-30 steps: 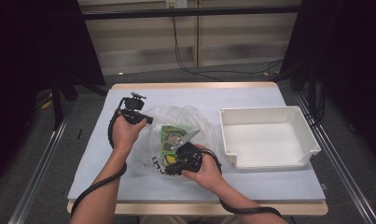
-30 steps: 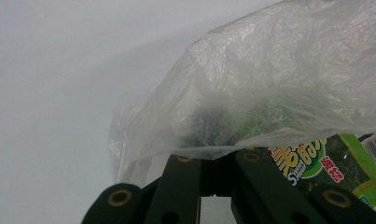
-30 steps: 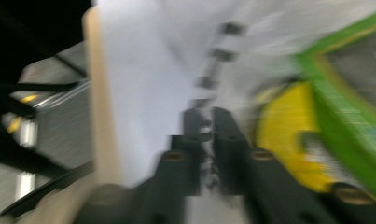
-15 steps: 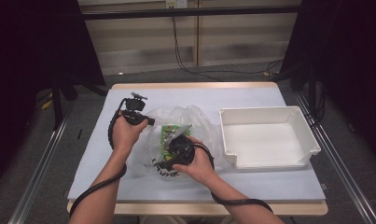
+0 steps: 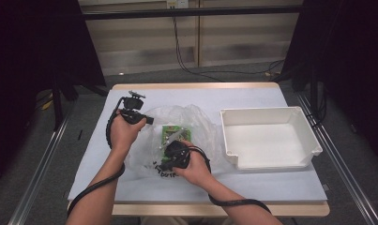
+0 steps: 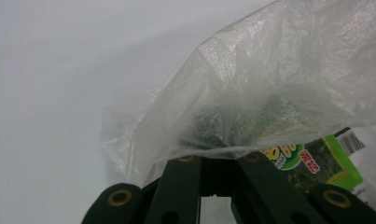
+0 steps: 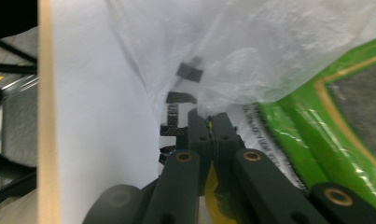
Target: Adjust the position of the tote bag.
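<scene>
A clear plastic bag [image 5: 196, 123] lies crumpled on the white table, with a green snack packet [image 5: 171, 134] inside it. My left gripper [image 5: 150, 121] is shut on the bag's left edge and holds it lifted; its jaws pinch the film [image 6: 269, 88] just below the green packet [image 6: 323, 163]. My right gripper [image 5: 162, 164] is at the bag's near edge, by the black lettering. Its jaws have just been closing and now stand shut [image 7: 211, 123] on the bag's film [image 7: 251, 51], with the green packet [image 7: 316, 126] to their right.
A white rectangular tray [image 5: 308, 136] stands on the right side of the table, close to the bag. The table's wooden front edge [image 7: 45, 116] runs near my right gripper. Metal rails flank the table on both sides.
My right hand has moved left along the bag's near edge and its jaws have shut on the film. The left hand has kept still with the bag's edge.
</scene>
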Demonstrator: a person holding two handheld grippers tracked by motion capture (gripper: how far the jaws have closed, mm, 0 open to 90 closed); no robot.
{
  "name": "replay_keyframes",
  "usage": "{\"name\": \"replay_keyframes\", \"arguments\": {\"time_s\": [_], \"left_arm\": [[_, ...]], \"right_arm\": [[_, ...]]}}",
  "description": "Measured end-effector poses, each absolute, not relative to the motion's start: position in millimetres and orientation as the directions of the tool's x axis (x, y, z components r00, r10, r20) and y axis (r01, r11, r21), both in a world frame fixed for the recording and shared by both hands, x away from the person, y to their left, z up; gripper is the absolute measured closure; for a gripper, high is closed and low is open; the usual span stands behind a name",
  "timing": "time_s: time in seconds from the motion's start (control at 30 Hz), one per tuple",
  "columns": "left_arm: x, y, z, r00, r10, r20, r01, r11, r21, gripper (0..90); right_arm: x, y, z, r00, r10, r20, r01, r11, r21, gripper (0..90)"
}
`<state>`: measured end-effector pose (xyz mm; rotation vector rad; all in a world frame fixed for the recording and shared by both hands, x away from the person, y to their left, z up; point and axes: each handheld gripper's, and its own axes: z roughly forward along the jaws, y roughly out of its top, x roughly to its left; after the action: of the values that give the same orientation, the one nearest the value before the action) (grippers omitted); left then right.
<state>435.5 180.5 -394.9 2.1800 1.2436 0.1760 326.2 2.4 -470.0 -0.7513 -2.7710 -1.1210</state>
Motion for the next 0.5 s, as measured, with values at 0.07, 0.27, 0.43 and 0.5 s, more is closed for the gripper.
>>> {"name": "replay_keyframes", "arguments": {"time_s": [0.07, 0.27, 0.43, 0.5], "left_arm": [[438, 182, -396, 0.541, 0.822, -0.178, 0.739, -0.362, 0.568, 90.0], [446, 188, -398, 0.500, 0.851, -0.160, 0.744, -0.327, 0.583, 90.0], [454, 193, -401, 0.481, 0.863, -0.152, 0.757, -0.322, 0.569, 90.0], [456, 193, -402, 0.471, 0.870, -0.148, 0.761, -0.316, 0.567, 90.0]], "right_arm": [[324, 2, -469, -0.881, 0.406, 0.244, 0.461, 0.616, 0.639, 90.0], [315, 2, -470, -0.889, 0.380, 0.255, 0.450, 0.621, 0.642, 90.0], [307, 0, -474, -0.893, 0.369, 0.258, 0.444, 0.627, 0.641, 90.0], [305, 0, -474, -0.894, 0.366, 0.258, 0.442, 0.629, 0.639, 90.0]]}}
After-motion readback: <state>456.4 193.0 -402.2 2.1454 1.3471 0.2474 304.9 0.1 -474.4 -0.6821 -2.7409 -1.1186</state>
